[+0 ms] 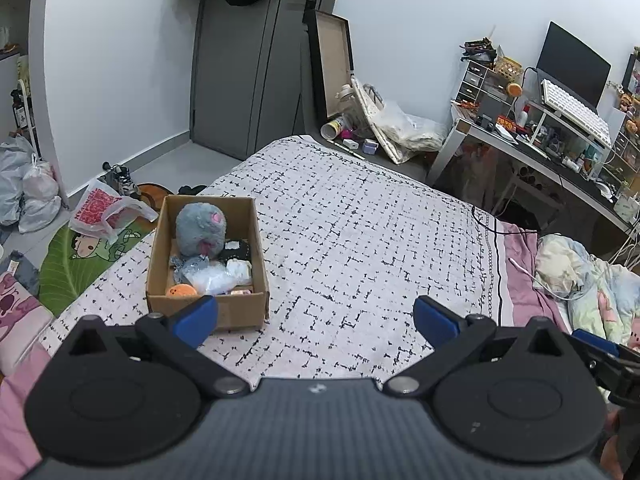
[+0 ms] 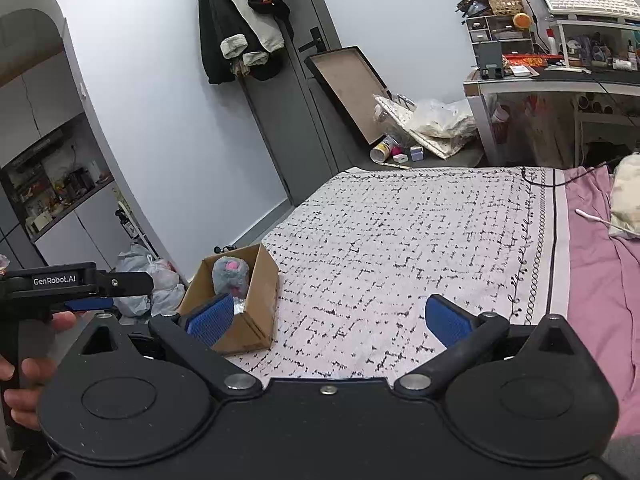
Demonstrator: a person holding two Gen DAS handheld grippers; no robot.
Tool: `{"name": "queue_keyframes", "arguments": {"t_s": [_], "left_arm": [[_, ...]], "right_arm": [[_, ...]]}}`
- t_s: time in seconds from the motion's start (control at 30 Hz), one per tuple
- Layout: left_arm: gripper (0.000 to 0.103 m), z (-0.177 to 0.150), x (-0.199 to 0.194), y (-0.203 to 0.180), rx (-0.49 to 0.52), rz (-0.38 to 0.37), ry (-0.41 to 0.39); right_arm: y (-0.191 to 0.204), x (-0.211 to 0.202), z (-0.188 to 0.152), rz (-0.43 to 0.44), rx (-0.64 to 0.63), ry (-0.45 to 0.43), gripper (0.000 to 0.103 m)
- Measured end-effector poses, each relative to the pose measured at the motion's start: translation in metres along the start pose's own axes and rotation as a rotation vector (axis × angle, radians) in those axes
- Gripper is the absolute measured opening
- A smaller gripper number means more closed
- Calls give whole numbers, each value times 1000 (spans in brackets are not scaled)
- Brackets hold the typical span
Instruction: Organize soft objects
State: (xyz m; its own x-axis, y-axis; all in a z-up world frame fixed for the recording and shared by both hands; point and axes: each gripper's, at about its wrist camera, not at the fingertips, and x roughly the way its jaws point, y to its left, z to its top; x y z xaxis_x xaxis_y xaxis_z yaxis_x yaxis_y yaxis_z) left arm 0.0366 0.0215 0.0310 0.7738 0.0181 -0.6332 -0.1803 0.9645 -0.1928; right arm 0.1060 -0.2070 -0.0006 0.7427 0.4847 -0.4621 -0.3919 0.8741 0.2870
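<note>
A cardboard box (image 1: 240, 312) stands on the patterned white bedspread (image 1: 360, 240) near the bed's left edge. Inside it sit a grey plush (image 1: 200, 230), an orange plush (image 1: 181, 291), white soft items (image 1: 224, 276) and a black one (image 1: 236, 249). My left gripper (image 1: 316, 320) hovers open above the bedspread, its left pad in front of the box's near wall. My right gripper (image 2: 330, 318) is open too, with nothing between its pads. In the right wrist view the box (image 2: 256, 304) and grey plush (image 2: 231, 274) lie left of centre.
A pink sheet (image 2: 596, 264) and crumpled bedding (image 1: 584, 280) lie at the right of the bed. A cluttered desk (image 1: 540, 140) stands beyond it. Bags (image 1: 24, 196) and a green mat (image 1: 72, 260) cover the floor at left. A hand (image 2: 28, 372) holds the left gripper's handle.
</note>
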Motion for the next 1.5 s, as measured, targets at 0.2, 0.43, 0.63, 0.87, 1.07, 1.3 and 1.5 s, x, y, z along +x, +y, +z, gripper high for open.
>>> {"name": "queue_keyframes", "arguments": {"t_s": [0.2,0.43,0.63,0.87,1.07,1.3,1.5], "left_arm": [[103,-9,-3,0,3,22,4],[103,-18,0,1,30,40,27],[103,-22,2,2,40,45,43],[103,-24,6,1,41,40,52],[103,-25,7,2,42,48,52],[103,-26,9,5,38,52,62],[103,-27,8,5,45,51,67]], "right_arm": [[-1,-3,-5,-14,3,18,103],[1,-3,-15,-31,2,48,103],[0,-2,-14,-37,6,51,103],[0,1,-14,-38,-4,59,103],[4,2,-15,-36,-21,69,103],[4,3,-16,-35,-26,75,103],[4,3,-16,-32,-30,77,103]]}}
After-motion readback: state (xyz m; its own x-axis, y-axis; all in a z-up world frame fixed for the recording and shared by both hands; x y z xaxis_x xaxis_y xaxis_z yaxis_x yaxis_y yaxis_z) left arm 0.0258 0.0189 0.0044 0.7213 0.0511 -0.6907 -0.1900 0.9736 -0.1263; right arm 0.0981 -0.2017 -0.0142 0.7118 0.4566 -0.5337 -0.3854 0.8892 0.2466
